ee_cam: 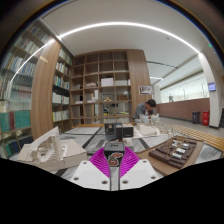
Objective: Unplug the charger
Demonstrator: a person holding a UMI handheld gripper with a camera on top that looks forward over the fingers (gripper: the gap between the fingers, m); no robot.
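Note:
My gripper [113, 153] points forward over a table in a library-like room. A small dark charger [113, 157] with a red and white mark sits between the magenta pads [99, 160], and both pads press on its sides. Just beyond the fingertips stands a dark grey box [118, 131], which looks like the socket block. I cannot see the plug's prongs or whether the charger is still seated in the socket.
A brown tray [178, 150] with small parts lies ahead to the right. White objects [48, 152] lie ahead to the left. A person [150, 108] sits further back on the right. Tall bookshelves [100, 90] fill the back wall and the left side.

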